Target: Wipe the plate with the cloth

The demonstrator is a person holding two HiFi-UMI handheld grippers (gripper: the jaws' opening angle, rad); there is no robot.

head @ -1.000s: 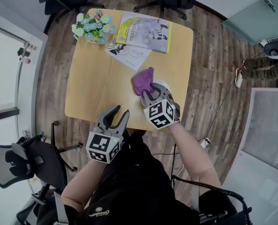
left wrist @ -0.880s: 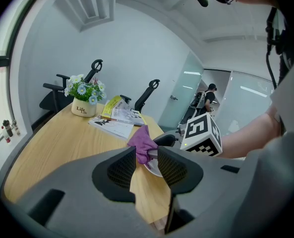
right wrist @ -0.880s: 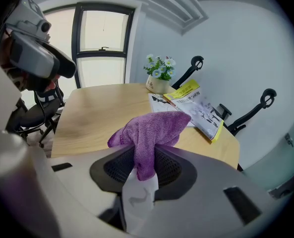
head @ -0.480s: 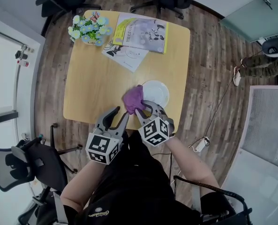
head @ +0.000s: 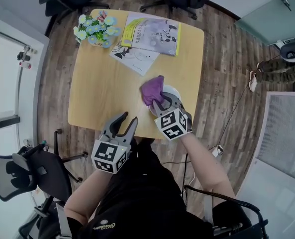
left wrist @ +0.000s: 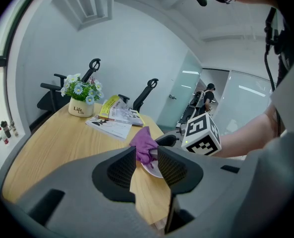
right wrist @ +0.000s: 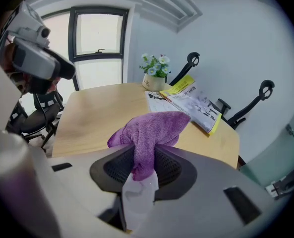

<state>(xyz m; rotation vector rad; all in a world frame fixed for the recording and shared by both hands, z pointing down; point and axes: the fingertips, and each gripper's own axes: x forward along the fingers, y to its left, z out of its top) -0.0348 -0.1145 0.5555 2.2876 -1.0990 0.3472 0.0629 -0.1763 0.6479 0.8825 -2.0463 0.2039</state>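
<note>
Wooden counter (head: 102, 83) fills the head view. At its centre right, the right tool (head: 160, 101) holds a purple cloth (head: 151, 88) on the white plate (head: 174, 90). Wiping looks under way, and the next move calls for sweeping over the uncovered rim. A pot (head: 95, 33) at upper left holds flowers. Left gripper view: the left tool (left wrist: 147, 158) gapes, empty. Right gripper view: the jaws are clamped on the cloth above the plate.

The light wooden table (head: 102, 88) has rounded corners and stands on a plank floor (head: 222, 59). A white pot of flowers (head: 95, 31) sits at its far left corner. Just beside the pot lies a yellow-edged magazine (head: 149, 33), with a white booklet (head: 135, 56) against its near edge. A white plate (head: 172, 90) rests toward the near right edge, only partly visible.
</note>
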